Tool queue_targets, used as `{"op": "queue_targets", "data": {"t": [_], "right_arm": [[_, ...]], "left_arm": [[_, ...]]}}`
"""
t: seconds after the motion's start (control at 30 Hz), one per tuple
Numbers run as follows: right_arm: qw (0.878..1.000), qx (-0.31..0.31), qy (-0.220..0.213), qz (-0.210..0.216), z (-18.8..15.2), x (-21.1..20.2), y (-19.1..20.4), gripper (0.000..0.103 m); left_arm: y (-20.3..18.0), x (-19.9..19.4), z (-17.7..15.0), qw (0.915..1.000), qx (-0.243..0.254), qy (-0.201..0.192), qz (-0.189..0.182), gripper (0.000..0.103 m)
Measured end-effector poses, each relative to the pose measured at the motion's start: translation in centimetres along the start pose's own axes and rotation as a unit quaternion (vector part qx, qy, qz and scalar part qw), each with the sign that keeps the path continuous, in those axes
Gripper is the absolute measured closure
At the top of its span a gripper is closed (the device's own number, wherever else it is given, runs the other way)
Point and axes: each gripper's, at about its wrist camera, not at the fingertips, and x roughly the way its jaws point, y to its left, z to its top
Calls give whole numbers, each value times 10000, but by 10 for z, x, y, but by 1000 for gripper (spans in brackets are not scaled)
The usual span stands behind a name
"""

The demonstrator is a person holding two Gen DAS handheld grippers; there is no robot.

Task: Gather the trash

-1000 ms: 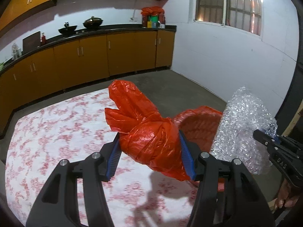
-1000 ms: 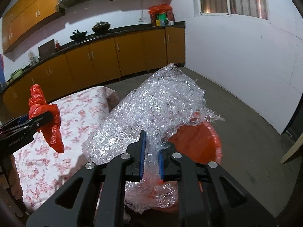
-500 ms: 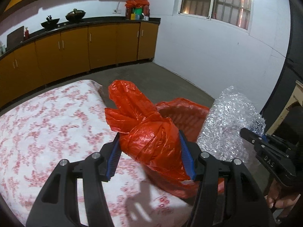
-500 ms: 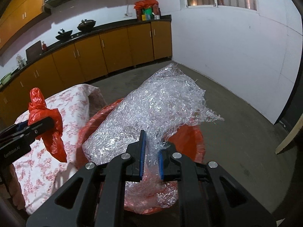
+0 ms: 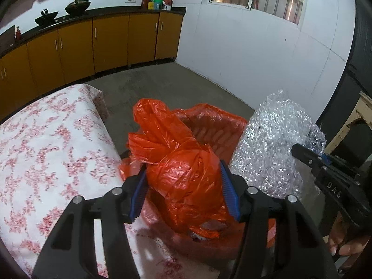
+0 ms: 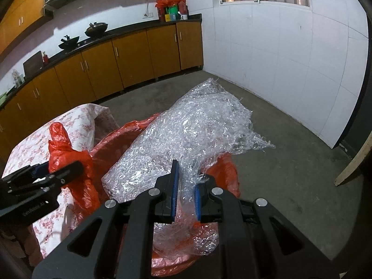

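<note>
Holding a knotted red plastic bag point(image 5: 186, 174) clenched in the left gripper point(image 5: 183, 194), lower centre of the left wrist view, right above the red-lined bin point(image 5: 216, 127) so that letting go would drop it inside. Pinching a crumpled wad of bubble wrap point(image 6: 186, 139) in the right gripper point(image 6: 186, 197), jaws nearly together on a thin fold, bulk hanging over the same bin point(image 6: 229, 174) at centre frame. Both loads poised over the opening, beside the floral-clothed table point(image 5: 46, 151) at left; probably carried here for disposal, release not yet made.
</note>
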Motion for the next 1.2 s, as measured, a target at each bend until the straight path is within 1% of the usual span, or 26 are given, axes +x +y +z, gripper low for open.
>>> {"op": "queue_targets", "data": {"t": [0.1,0.17,0.27,0.33,0.4,0.57,0.63,0.67,0.73,0.77,0.83,0.9,0.93,1.0,1.1,1.13,1.2], "right_arm": [[10000,-13,23,84,0,3,-1,90],[9998,6,35,178,0,4,-1,87],[9995,81,61,300,1,5,-3,76],[9993,110,69,355,1,5,-4,66],[9992,103,55,377,0,3,-3,62],[9996,92,-43,255,-2,-8,-6,49],[9997,107,-119,172,-4,-17,-10,38],[9997,121,-150,154,-4,-20,-11,35],[9995,157,-214,152,-5,-30,-13,27],[9994,170,-251,158,-6,-35,-13,24],[9991,177,-352,156,-9,-49,-12,15],[9985,109,-504,180,-14,-64,-6,11],[9981,47,-588,198,-18,-73,-3,9],[9970,-89,-747,207,-25,-86,6,8],[9940,-328,-1008,261,-38,-109,23,4],[9932,-383,-1061,272,-40,-114,28,4],[9912,-501,-1193,284,-48,-130,40,4]], "left_arm": [[-1,9,-1,9999,-35,102,-36,43],[1,12,-3,9998,-81,164,-46,41],[6,16,-4,9997,-118,230,-36,40],[8,17,-5,9995,-146,259,-49,39],[9,17,-5,9994,-163,277,-84,37],[10,13,-7,9994,-158,274,-140,34],[10,8,-9,9996,-135,234,-94,34],[10,2,-10,9997,-118,186,-49,34],[12,-10,-13,9999,-85,70,50,28],[14,-21,-16,9999,-50,-40,155,27],[15,-38,-20,9993,-8,-202,303,19],[19,-62,-27,9978,16,-423,516,15],[20,-73,-30,9968,26,-511,606,13],[25,-100,-40,9932,33,-734,906,9],[30,-132,-55,9878,35,-906,1267,5],[32,-145,-62,9849,42,-960,1441,4],[37,-164,-73,9804,31,-1038,1675,4]]}}
